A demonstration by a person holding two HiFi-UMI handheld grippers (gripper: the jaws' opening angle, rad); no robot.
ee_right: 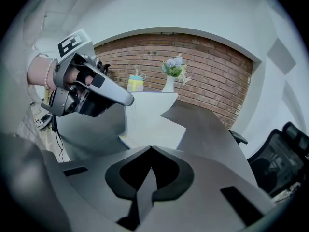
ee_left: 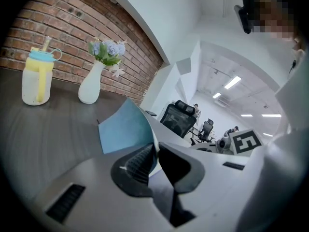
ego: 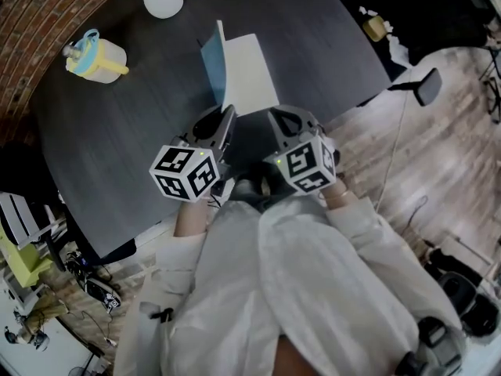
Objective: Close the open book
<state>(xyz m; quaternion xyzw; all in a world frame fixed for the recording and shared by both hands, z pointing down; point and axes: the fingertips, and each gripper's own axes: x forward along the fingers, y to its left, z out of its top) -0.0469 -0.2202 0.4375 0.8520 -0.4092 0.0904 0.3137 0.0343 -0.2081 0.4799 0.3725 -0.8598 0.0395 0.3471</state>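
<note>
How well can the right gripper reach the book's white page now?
Probably yes. The right gripper, shut and empty, sits just at the white page's near edge with nothing between; the left gripper pinches the blue cover opposite, out of its way.

Blue book (ego: 249, 73) — half-open, cover (ego: 213, 67) raised.

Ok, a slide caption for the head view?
Left gripper pinches the raised blue cover of the open book on a dark table; right gripper, shut, sits by its near edge.
</note>
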